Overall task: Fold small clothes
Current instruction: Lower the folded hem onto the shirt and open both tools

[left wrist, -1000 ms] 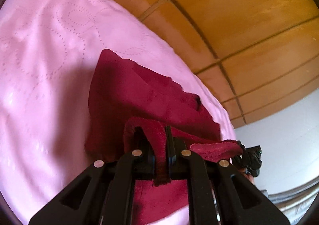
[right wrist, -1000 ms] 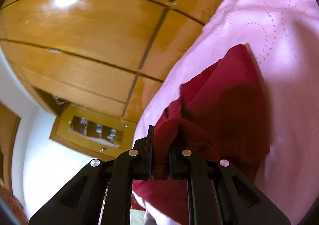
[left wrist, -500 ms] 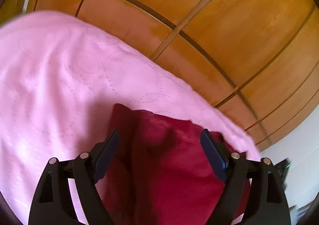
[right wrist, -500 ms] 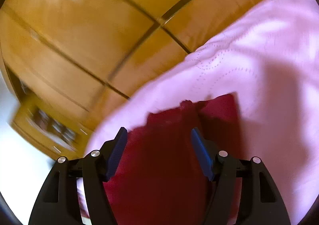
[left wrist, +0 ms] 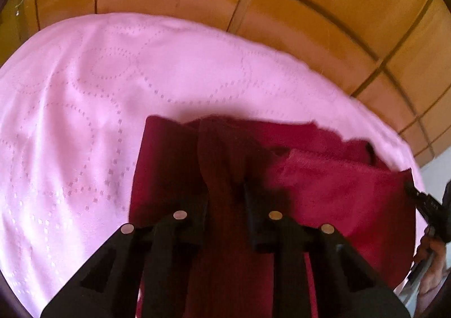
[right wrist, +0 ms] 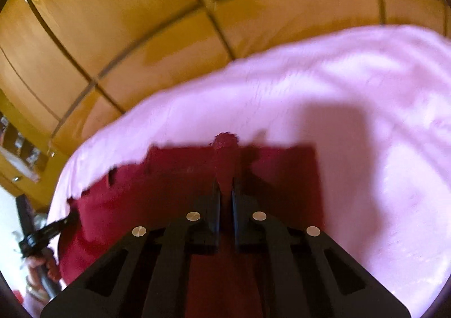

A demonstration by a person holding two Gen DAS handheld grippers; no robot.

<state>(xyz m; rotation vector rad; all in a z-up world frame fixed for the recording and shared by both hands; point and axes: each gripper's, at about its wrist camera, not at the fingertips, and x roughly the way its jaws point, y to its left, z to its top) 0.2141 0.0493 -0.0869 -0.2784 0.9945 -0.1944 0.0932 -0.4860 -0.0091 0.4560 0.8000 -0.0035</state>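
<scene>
With a ridge of the dark red garment (left wrist: 332, 185) pinched in each tool, I judge I am starting a fresh fold: both grips taken on the near part, the carry not yet made. My left tool (left wrist: 225, 194) has its fingers drawn in on a raised pleat of cloth that fills the gap between them. My right tool (right wrist: 224, 191) is nearly shut, a narrow strip of the garment standing up between its fingers and poking out past the tips. The garment lies partly folded on the pink quilted bedspread (left wrist: 84, 120), near the edge that faces the wooden wardrobe panels (left wrist: 310, 8).

The next move, as I see it, calls for lifting both pinches level and together, so the layers beneath do not slide or open, then laying them over squarely.

The left view shows the stacked layers and a ragged far edge on the garment's right part; the right view shows the clean square corner on the far right, and my other tool at its left margin, but blurred.
</scene>
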